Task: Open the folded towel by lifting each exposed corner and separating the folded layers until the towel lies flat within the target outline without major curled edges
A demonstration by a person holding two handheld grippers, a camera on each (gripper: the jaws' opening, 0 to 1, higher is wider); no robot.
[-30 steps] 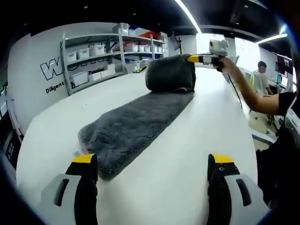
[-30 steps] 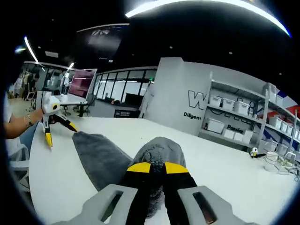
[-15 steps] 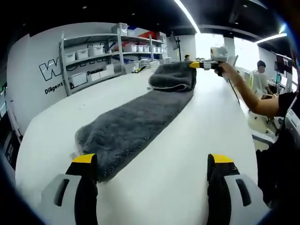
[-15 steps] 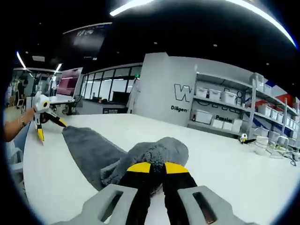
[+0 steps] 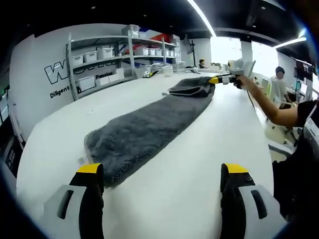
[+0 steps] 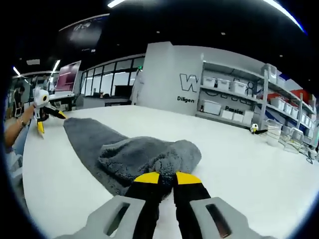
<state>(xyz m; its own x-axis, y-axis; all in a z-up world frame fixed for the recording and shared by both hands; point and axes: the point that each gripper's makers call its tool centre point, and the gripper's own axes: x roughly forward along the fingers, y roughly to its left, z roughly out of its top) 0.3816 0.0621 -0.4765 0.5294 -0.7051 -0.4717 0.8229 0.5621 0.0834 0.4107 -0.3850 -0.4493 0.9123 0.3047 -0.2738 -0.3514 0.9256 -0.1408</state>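
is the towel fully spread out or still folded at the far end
Still partly folded. Most of the towel lies flat on the table, but the end pinched by the right gripper is doubled back in a bunched layer.

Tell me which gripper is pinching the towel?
The right gripper: its jaws are shut on the grey towel; the left gripper is open beside it.

Bright ceiling strip lights (image 5: 202,17), window glare, sharp focus, strong fisheye bending.
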